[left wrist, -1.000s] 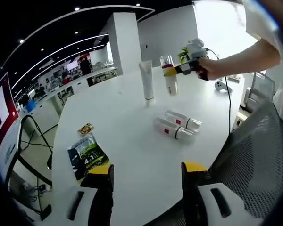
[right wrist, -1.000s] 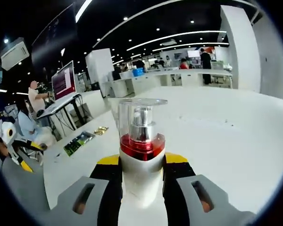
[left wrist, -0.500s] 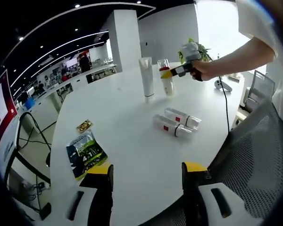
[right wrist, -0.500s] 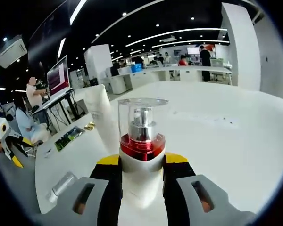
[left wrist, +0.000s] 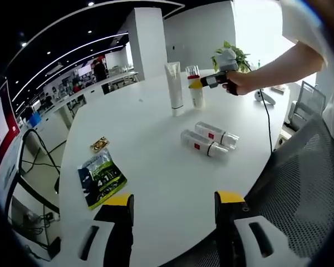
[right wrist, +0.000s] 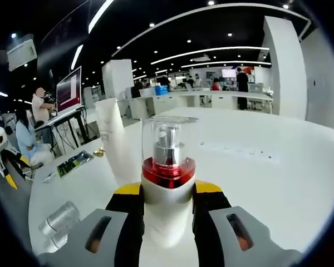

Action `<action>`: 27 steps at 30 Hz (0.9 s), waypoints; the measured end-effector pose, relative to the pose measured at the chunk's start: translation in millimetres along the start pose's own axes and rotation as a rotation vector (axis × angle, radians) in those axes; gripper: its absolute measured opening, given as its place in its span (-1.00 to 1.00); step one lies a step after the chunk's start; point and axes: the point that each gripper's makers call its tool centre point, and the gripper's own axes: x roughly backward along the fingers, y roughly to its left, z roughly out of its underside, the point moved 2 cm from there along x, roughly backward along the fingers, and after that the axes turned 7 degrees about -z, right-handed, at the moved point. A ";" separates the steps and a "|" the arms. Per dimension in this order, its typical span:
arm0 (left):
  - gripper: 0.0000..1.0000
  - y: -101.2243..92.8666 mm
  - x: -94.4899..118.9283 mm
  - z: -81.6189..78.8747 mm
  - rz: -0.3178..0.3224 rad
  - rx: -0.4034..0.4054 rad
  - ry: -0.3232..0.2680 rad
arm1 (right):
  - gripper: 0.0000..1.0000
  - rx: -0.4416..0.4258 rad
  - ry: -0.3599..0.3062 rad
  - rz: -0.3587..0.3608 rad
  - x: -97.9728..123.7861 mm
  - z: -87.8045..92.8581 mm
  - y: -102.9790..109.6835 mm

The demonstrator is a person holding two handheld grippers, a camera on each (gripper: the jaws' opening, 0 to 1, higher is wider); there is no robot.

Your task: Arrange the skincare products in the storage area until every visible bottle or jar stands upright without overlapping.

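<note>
A big white round surface [left wrist: 156, 150] stands in a wide office with white pillars and ceiling lights. The right claw [right wrist: 167, 208] squeezes a pump bottle [right wrist: 168, 167] with a red band and clear cap, upright, just beside a tall white tube [left wrist: 173, 88]. Two more bottles [left wrist: 209, 141] lie flat side by side in the middle. A green packet [left wrist: 102, 178] lies near the curved edge. The left claw [left wrist: 170, 219] is wide apart, holding nothing, over bare white space.
</note>
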 end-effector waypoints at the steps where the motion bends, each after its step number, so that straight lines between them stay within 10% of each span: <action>1: 0.20 -0.1 -0.1 0.3 0.000 0.001 0.002 | -0.40 0.001 -0.003 -0.003 0.2 -0.8 0.7; 27: 0.19 -2.7 -2.1 7.8 0.008 -0.014 0.043 | -0.38 0.043 -0.073 -0.075 -11.9 -4.8 14.5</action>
